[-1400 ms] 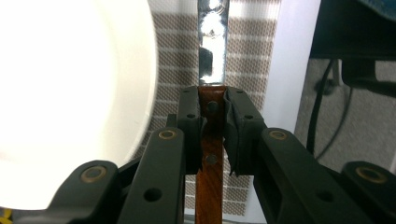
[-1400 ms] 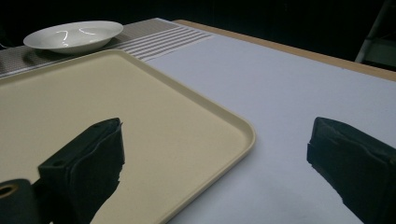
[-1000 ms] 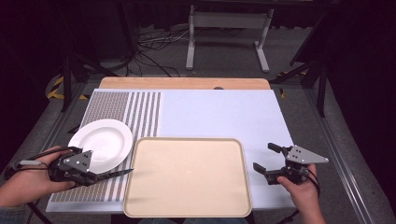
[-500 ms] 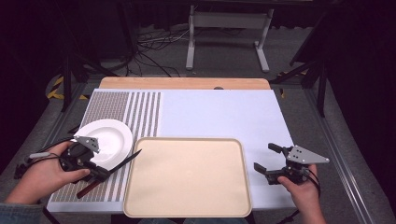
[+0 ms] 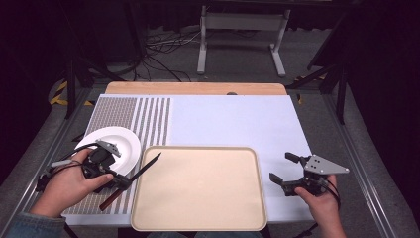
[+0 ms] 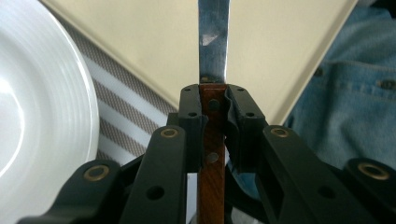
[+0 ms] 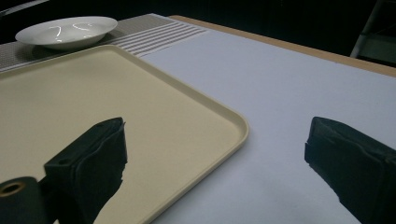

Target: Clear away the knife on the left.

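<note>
The left tongs (image 5: 120,181) are clamped on the wooden handle of a knife (image 5: 132,180), near the counter's front left corner, its blade over the beige tray's (image 5: 198,218) edge, while the right tongs (image 5: 286,169) stand apart.

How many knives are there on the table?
1. The knife is clamped by its wooden handle in the left gripper, its blade tip reaching over the left rim of the beige tray, beside the white plate. None seem hidden.
</note>
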### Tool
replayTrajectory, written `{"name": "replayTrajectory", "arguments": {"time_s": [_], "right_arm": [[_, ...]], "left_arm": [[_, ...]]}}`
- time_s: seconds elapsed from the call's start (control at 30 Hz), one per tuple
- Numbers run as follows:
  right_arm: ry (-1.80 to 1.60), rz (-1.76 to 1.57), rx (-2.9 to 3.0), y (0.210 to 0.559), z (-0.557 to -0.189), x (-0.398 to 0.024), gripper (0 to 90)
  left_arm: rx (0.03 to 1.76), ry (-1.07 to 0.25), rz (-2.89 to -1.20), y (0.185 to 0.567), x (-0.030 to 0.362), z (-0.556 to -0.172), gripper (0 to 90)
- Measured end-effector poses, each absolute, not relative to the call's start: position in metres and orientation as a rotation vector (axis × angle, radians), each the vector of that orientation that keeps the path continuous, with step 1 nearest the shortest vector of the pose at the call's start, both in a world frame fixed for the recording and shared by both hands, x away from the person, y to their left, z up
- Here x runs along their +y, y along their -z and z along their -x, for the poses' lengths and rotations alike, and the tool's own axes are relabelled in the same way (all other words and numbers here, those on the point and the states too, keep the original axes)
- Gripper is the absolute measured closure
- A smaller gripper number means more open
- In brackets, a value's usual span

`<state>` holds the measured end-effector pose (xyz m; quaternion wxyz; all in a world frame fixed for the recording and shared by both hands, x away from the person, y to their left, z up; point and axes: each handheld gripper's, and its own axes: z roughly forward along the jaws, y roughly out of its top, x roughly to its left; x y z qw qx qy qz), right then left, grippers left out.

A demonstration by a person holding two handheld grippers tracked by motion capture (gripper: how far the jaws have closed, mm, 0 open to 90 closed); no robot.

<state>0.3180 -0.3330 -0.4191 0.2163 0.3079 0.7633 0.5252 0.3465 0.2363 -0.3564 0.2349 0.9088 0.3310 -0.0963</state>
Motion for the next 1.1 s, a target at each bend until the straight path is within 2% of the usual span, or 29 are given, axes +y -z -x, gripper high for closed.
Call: {"name": "replayTrajectory", "arguments": {"time_s": [0.67, 1.1], "right_arm": [[-1.455, -0.855, 2.12, 0.42, -0.318, -0.333, 6.1], [-1.467, -0.857, 2.119, 0.421, -0.319, -0.333, 6.1]], "left_arm": [[0.993, 0.315, -2.45, 0.375, 0.198, -0.354, 77.8], [1.021, 0.37, -2.491, 0.391, 0.174, -0.355, 77.8]]}}
